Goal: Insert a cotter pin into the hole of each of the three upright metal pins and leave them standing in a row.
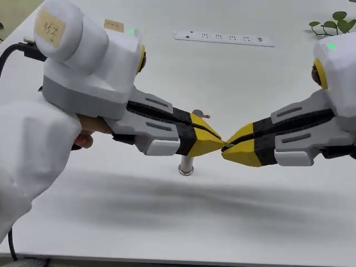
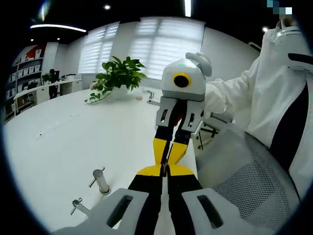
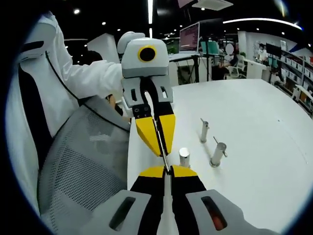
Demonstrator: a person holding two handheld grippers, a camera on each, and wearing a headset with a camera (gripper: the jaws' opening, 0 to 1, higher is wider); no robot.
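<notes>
Left gripper (image 1: 218, 142): jaws pressed together, yellow tips narrowed to a point that meets the other gripper nose to nose above the table (image 1: 167, 222).
Cotter pin (image 3: 166, 162): a thin wire bridging the two sets of tips, pinched at each end, held in the air.
Right gripper (image 1: 227, 150): jaws closed on the wire's other end, tips touching those of the left one.
Bare metal pin (image 3: 184, 157): upright on the table, just below and behind the meeting tips, nothing through its top.
Second metal pin (image 3: 218, 154): upright just beside the bare one, farther from the tips, a wire through its head.
Third metal pin (image 3: 204, 130): upright, beyond those two, farthest from the tips.
</notes>
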